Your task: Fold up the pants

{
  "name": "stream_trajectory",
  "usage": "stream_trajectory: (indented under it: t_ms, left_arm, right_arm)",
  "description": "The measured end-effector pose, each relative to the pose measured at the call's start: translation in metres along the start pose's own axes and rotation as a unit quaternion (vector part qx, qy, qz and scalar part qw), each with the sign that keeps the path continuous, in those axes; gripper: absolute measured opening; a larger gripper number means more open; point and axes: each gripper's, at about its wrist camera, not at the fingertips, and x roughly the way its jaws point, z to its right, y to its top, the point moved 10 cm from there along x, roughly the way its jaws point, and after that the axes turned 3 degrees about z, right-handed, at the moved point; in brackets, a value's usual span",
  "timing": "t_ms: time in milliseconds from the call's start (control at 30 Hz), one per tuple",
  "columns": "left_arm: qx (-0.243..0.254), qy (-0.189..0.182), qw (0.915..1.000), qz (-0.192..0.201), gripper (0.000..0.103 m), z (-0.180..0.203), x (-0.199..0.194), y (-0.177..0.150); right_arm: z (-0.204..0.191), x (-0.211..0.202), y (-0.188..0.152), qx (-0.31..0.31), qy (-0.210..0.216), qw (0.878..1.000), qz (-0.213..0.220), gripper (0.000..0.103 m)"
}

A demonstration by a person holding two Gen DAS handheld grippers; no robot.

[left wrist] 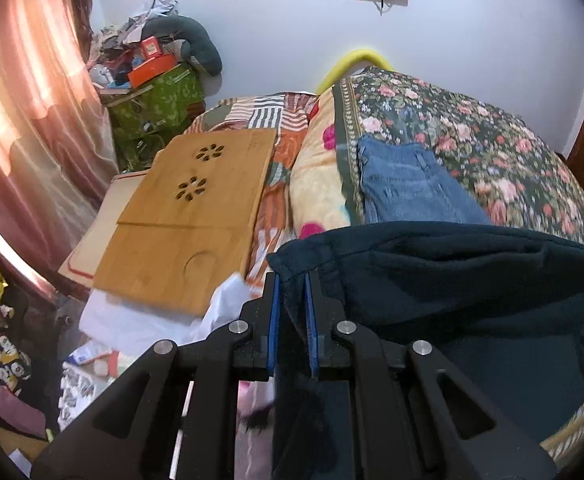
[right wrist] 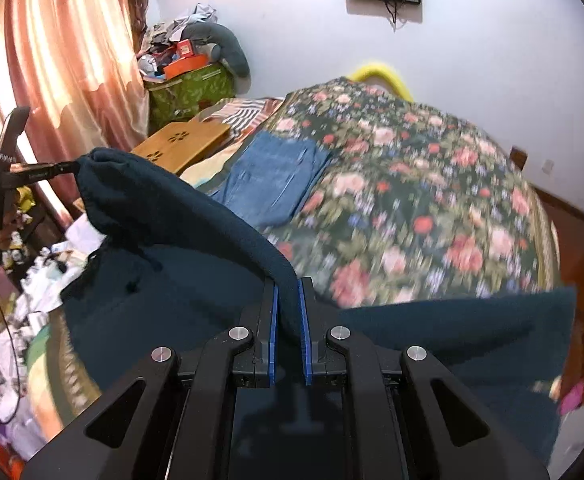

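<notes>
Item: dark pants, in work. You are holding them off the bed by one edge, stretched between both tools. Left gripper: you are keeping its jaws closed tight, with a corner of the dark cloth pinched between the blue pads; in the right view the same tool is showing at the far left, cloth bunched at its tip. Right gripper: likewise closed, and you are clamping a fold of the same edge between its pads. The rest of the pants is hanging and trailing below the held edge, some of it lying across the near part of the floral cover; how it lies under the tools is hidden. Also present: jeans, already folded flat and lying farther up the bed, just beside a wooden tray. Progress, as a judgement: you are somewhere early to midway, since the pants are gripped and raised but no neat fold is showing yet. Remaining: laying the held edge over, squaring the layers, smoothing, releasing.
</notes>
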Motion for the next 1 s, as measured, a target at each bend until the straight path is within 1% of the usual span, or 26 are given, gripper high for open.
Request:
stream_trajectory:
  t_ms: [67,100,167,233,333,367,400,467,500,567,600,667,733,767,800,833,867,900,933,1000]
  left_arm:
    - [0.004,0.007,1.0000,-0.004,0.011,-0.003,-0.009,-0.021]
    - [0.006,0.018,0.9998,-0.001,0.011,-0.007,-0.014,-0.035]
    - [0.005,0.022,0.9997,-0.002,0.011,-0.009,-0.017,-0.055]
    - [0.000,0.027,0.9994,-0.021,0.011,-0.011,-0.014,-0.084]
    - [-0.018,0.024,0.9983,-0.050,0.009,-0.014,-0.006,-0.123]
    - [-0.026,0.017,0.9975,-0.063,0.004,-0.015,-0.003,-0.136]
    - [-0.034,0.009,0.9968,-0.072,0.004,-0.014,-0.002,-0.147]
    - [-0.048,-0.004,0.9952,-0.086,0.004,-0.014,0.000,-0.161]
    - [-0.052,-0.009,0.9949,-0.086,0.004,-0.013,-0.002,-0.164]
    - [-0.055,-0.018,0.9954,-0.077,0.004,-0.010,-0.008,-0.161]
    - [-0.056,-0.022,0.9959,-0.067,0.004,-0.009,-0.015,-0.155]
    - [-0.046,-0.018,0.9976,-0.050,0.005,-0.005,-0.025,-0.141]
    - [-0.035,-0.011,0.9987,-0.035,0.012,-0.002,-0.033,-0.129]
    - [-0.031,-0.012,0.9990,-0.029,0.020,0.003,-0.036,-0.120]
    - [-0.031,-0.016,0.9990,-0.027,0.031,0.007,-0.036,-0.113]
    - [-0.030,-0.021,0.9990,-0.024,0.038,0.012,-0.037,-0.106]
    - [-0.030,-0.026,0.9990,-0.020,0.049,0.018,-0.037,-0.099]
    - [-0.028,-0.029,0.9990,-0.017,0.056,0.022,-0.037,-0.093]
    - [-0.024,-0.033,0.9991,-0.011,0.059,0.032,-0.036,-0.084]
    - [-0.014,-0.038,0.9992,-0.004,0.062,0.050,-0.034,-0.070]
  right_arm:
    - [-0.008,-0.005,-0.017,0.006,0.004,1.000,-0.006,0.008]
    - [-0.012,-0.006,-0.026,0.008,0.006,1.000,-0.011,0.008]
    - [-0.019,-0.007,-0.043,0.012,0.007,1.000,-0.021,0.008]
    - [-0.024,-0.005,-0.062,0.022,0.008,0.999,-0.034,0.008]
    - [-0.031,-0.003,-0.085,0.033,0.005,0.998,-0.047,0.009]
    - [-0.034,-0.002,-0.093,0.040,0.005,0.998,-0.051,0.009]
    - [-0.037,-0.001,-0.099,0.042,0.003,0.998,-0.056,0.009]
    - [-0.041,0.002,-0.111,0.039,-0.006,0.997,-0.068,0.009]
    - [-0.043,0.001,-0.111,0.035,-0.012,0.997,-0.065,0.010]
    - [-0.042,-0.001,-0.109,0.030,-0.021,0.997,-0.063,0.012]
    - [-0.040,-0.002,-0.108,0.032,-0.027,0.997,-0.068,0.013]
    - [-0.034,-0.006,-0.106,0.047,-0.031,0.996,-0.072,0.017]
    - [-0.028,-0.012,-0.105,0.060,-0.032,0.995,-0.071,0.026]
    - [-0.021,-0.017,-0.103,0.068,-0.032,0.995,-0.068,0.028]
    - [-0.016,-0.022,-0.100,0.073,-0.036,0.995,-0.063,0.029]
    - [-0.008,-0.028,-0.097,0.078,-0.049,0.994,-0.056,0.030]
    - [-0.002,-0.033,-0.094,0.082,-0.059,0.994,-0.050,0.032]
    - [0.010,-0.042,-0.090,0.088,-0.072,0.993,-0.039,0.037]
    - [0.021,-0.050,-0.086,0.095,-0.080,0.992,-0.028,0.045]
    - [0.043,-0.065,-0.079,0.110,-0.101,0.989,-0.005,0.052]
